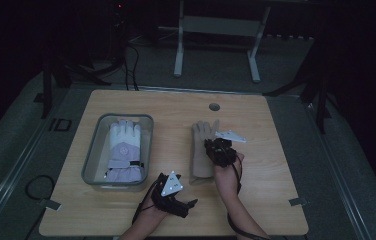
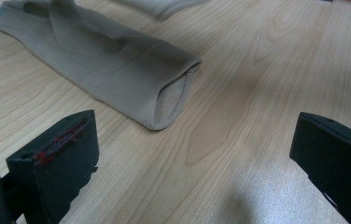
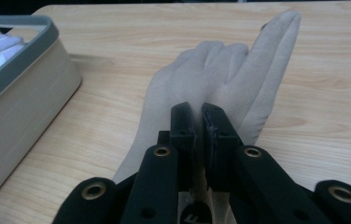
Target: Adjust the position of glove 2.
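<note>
- Nearest, left tool (image 1: 188,204) rests on the counter (image 1: 276,190), jaws wide apart, nothing between.
- Right tool (image 3: 198,112) is pinched together over the tan glove (image 1: 202,150).
- Tan glove lies flat mid-counter, right of the grey bin (image 1: 92,165).

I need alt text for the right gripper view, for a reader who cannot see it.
The right gripper, jaws shut, pinches a beige glove lying flat on a wooden table. A grey-rimmed bin stands to the left, with something white inside.
</note>
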A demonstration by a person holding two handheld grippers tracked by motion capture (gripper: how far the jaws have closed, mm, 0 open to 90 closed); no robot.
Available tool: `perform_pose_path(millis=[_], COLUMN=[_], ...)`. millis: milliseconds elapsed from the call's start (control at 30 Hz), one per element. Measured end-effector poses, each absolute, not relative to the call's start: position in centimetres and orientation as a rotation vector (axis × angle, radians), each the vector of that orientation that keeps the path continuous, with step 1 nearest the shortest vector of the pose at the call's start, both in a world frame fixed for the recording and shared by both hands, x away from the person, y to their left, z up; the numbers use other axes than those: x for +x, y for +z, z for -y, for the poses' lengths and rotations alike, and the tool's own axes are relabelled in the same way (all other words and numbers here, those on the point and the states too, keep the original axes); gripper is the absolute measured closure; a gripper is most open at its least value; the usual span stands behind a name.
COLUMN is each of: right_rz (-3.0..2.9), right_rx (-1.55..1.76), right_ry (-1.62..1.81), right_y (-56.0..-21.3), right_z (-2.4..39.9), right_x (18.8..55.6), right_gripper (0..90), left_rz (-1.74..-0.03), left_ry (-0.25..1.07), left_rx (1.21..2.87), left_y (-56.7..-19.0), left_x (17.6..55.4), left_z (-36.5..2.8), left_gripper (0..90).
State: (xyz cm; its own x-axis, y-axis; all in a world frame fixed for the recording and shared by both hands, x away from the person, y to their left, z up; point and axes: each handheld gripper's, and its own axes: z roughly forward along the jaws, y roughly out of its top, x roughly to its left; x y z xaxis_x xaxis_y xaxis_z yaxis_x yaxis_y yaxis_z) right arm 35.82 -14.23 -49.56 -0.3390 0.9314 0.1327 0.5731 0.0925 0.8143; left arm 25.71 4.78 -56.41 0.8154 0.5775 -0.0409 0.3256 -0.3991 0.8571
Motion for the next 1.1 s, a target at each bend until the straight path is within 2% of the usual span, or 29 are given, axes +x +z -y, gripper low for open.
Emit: perform_pose_path(millis=[367,600,767,1000,1033,1100], right_rz=[-2.012,-2.069,-2.084,-2.215,-2.230,-2.243], right_rx=[1.499,1.508,1.506,1.388,1.370,1.322], right_ry=[1.033,1.035,1.072,1.191,1.211,1.226], right_y=[-53.4,-54.8,-54.7,-53.1,-52.8,-52.4], right_z=[13.1,13.6,14.2,16.5,16.9,17.7], right_x=[36.7,37.1,36.6,36.3,36.3,36.2], right_gripper=[82.7,74.2,57.7,21.8,17.9,15.5], left_rz=[-0.663,-0.661,-0.660,-0.654,-0.645,-0.634], left_ry=[0.335,0.350,0.348,0.343,0.350,0.353], left_rx=[2.030,2.042,2.019,1.979,1.971,1.972], left_y=[-56.4,-56.5,-56.4,-56.0,-56.0,-55.9], left_x=[25.7,25.7,25.7,25.8,25.8,25.8], left_z=[-4.7,-4.6,-4.7,-4.8,-4.8,-4.7], left_gripper=[1.3,1.3,1.3,1.5,4.7,4.9])
